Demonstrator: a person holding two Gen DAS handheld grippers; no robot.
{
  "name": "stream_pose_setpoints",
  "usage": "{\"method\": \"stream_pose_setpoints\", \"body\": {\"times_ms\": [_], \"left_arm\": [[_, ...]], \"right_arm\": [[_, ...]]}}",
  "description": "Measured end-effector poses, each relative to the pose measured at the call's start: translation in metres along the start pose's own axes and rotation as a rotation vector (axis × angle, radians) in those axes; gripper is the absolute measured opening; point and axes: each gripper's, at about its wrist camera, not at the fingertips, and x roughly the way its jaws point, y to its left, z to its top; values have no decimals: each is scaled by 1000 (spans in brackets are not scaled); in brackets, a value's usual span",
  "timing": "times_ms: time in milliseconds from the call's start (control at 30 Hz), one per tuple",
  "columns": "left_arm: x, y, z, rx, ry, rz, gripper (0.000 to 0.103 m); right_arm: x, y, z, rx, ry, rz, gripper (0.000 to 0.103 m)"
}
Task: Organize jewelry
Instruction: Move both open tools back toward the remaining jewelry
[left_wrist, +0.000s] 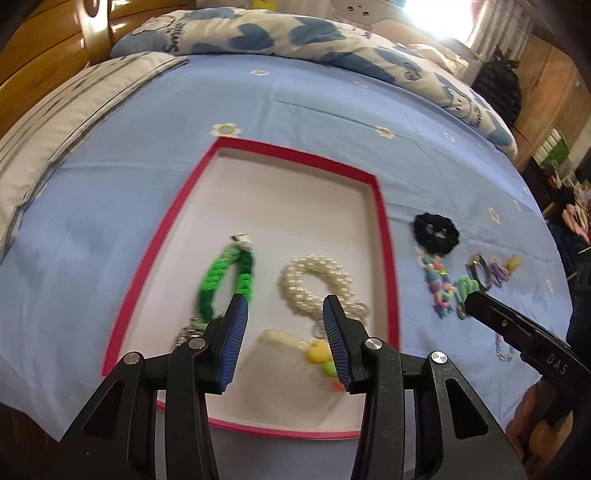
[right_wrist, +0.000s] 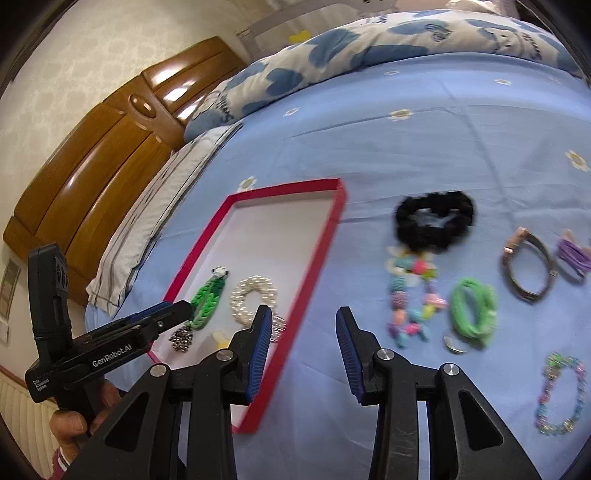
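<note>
While both tools hang over the bed (right_wrist: 424, 147), I see my left hand-held gripper (left_wrist: 284, 334) part open and holding nothing, above the near end of the red-rimmed tray (left_wrist: 386, 229), where the green braided bracelet (left_wrist: 229, 284) and the pearl bracelet (left_wrist: 314, 284) already lie. My right hand-held gripper (right_wrist: 304, 350) is part open and empty too, over the tray's right edge. Loose pieces wait on the sheet to the right: a black scrunchie (right_wrist: 436, 221), a pastel bead string (right_wrist: 410, 295), a green cord band (right_wrist: 472, 306), a metal bangle (right_wrist: 528, 266), a purple band (right_wrist: 572, 254) and a nearer bead bracelet (right_wrist: 561, 391). I judge the next pick belongs to the right tool; I would come straight down on one strand of the green band, pinch only that, and lift clear of the beads beside it.
</note>
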Motion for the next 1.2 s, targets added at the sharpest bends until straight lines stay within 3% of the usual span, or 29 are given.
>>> {"method": "stream_pose_setpoints", "body": {"times_ms": [567,1200], "left_arm": [[7,-81,1,142,28,-74,44],[43,-144,23,256,64,-101,45]], "right_arm": [[-63,-100,-15,169,-85,-140,39],[-89,-171,0,277,-152,-230,39]]}}
